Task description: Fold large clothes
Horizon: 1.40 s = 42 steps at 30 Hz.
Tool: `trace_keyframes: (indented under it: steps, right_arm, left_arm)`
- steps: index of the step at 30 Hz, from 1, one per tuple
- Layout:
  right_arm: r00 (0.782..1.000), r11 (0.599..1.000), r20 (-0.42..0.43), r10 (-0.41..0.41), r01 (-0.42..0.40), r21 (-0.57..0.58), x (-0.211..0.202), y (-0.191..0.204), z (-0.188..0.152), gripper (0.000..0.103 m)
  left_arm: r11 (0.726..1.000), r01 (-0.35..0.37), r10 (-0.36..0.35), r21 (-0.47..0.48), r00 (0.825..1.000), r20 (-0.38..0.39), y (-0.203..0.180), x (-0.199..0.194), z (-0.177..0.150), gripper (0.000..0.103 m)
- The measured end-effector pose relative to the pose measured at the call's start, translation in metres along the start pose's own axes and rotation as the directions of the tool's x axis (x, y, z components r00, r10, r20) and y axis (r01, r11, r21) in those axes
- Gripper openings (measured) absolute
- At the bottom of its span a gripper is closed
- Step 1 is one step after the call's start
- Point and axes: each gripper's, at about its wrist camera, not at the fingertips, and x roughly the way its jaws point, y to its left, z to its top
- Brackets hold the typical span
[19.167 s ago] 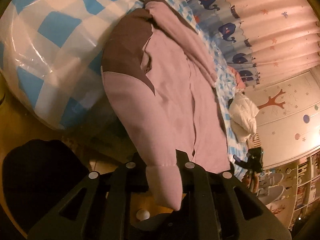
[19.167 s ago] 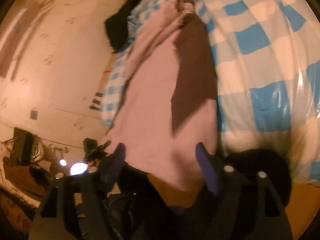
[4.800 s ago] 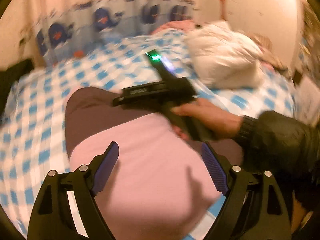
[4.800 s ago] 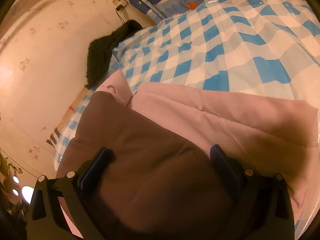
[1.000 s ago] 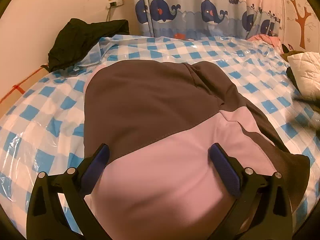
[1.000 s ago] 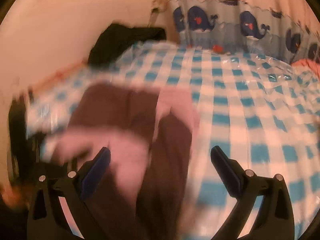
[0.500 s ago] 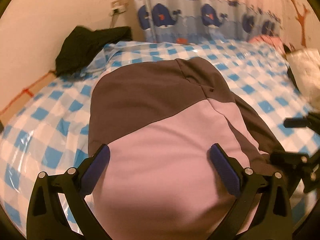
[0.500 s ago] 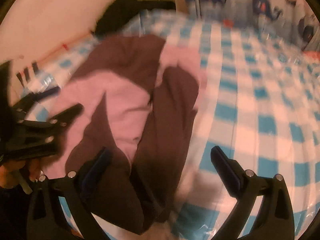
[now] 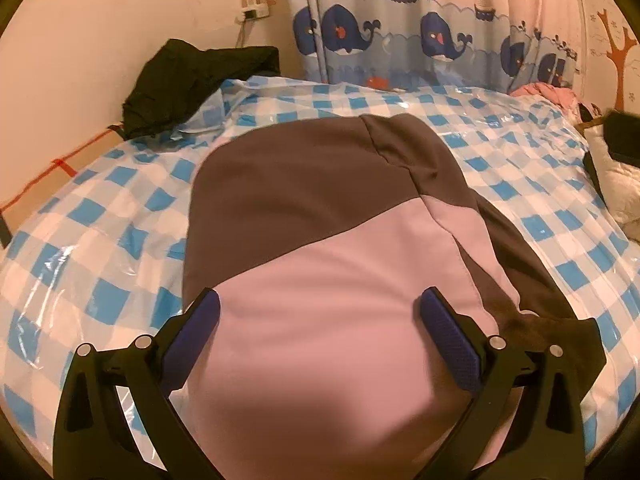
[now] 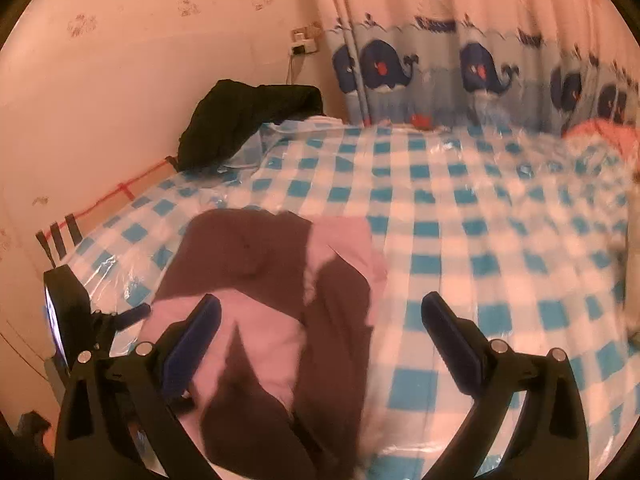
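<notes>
Pink-and-brown garment found folded on checkered bed. Left hand-held gripper spread wide above it at 6 o'clock, empty. Right hand-held gripper likewise wide, empty.

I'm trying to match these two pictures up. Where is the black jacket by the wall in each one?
Left wrist view: black jacket upper left, at the bed's far corner.
Right wrist view: black jacket upper left of centre, same corner.
Shared landmark: whale curtain to its right.

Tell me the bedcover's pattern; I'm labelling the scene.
The bedcover is a blue-and-white check under clear plastic, clearest in the left wrist view.
</notes>
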Motion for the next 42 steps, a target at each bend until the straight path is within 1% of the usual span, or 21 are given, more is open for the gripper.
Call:
trace_keyframes:
  steps: [2,4,5,7,9,10,12,13,15,19,23,35,42]
  right_arm:
    - [1.000,0.999,0.007,-0.027,0.027,-0.045,0.007,0.017,0.000,0.096]
    - [0.998,0.995,-0.006,-0.068,0.068,-0.066,0.012,0.028,-0.009,0.096]
    - [0.997,0.995,-0.018,-0.078,0.077,-0.065,0.016,0.029,-0.013,0.096]
    - [0.997,0.996,-0.052,-0.062,0.058,-0.062,0.026,0.029,-0.021,0.096]
    - [0.995,0.997,-0.082,-0.062,0.058,-0.052,0.035,0.028,-0.026,0.096]
    - [0.993,0.997,-0.097,-0.061,0.057,-0.049,0.039,0.030,-0.028,0.096]
    - [0.992,0.997,-0.119,-0.050,0.042,-0.065,0.043,0.036,-0.031,0.096]
    - [0.991,0.996,-0.119,-0.056,0.047,-0.079,0.043,0.039,-0.032,0.096]
    - [0.990,0.994,-0.123,-0.069,0.058,-0.092,0.044,0.042,-0.034,0.096]
    - [0.987,0.993,-0.137,-0.087,0.075,-0.087,0.049,0.038,-0.036,0.096]
    - [0.986,0.993,-0.140,-0.090,0.078,-0.086,0.050,0.036,-0.037,0.096]
    - [0.985,0.990,-0.137,-0.101,0.087,-0.107,0.054,0.036,-0.040,0.096]
    - [0.985,0.991,-0.139,-0.099,0.086,-0.102,0.055,0.036,-0.040,0.096]
  left_arm:
    - [1.000,-0.009,0.009,-0.020,1.000,0.004,0.001,-0.007,0.002,0.096]
    - [0.998,-0.034,0.034,-0.050,0.999,0.004,0.004,-0.015,0.004,0.096]
    - [0.995,-0.056,0.057,-0.079,0.998,0.012,0.010,-0.021,0.005,0.096]
    - [0.988,-0.095,0.099,-0.120,0.995,0.026,0.018,-0.030,0.006,0.096]
    - [0.972,-0.166,0.172,-0.165,0.985,0.025,0.028,-0.038,0.007,0.096]
    - [0.964,-0.191,0.198,-0.187,0.980,0.016,0.032,-0.042,0.009,0.096]
    - [0.958,-0.189,0.194,-0.218,0.981,0.003,0.039,-0.047,0.007,0.096]
    - [0.955,-0.177,0.180,-0.239,0.984,-0.011,0.042,-0.049,0.005,0.096]
    - [0.954,-0.164,0.165,-0.252,0.986,-0.019,0.044,-0.053,0.002,0.096]
    - [0.955,-0.164,0.161,-0.247,0.986,-0.032,0.045,-0.055,-0.002,0.096]
    - [0.951,-0.170,0.165,-0.259,0.985,-0.042,0.048,-0.053,-0.002,0.096]
    - [0.958,-0.144,0.136,-0.250,0.990,-0.049,0.046,-0.051,-0.001,0.096]
    - [0.960,-0.123,0.105,-0.250,0.991,-0.083,0.044,-0.047,-0.002,0.096]
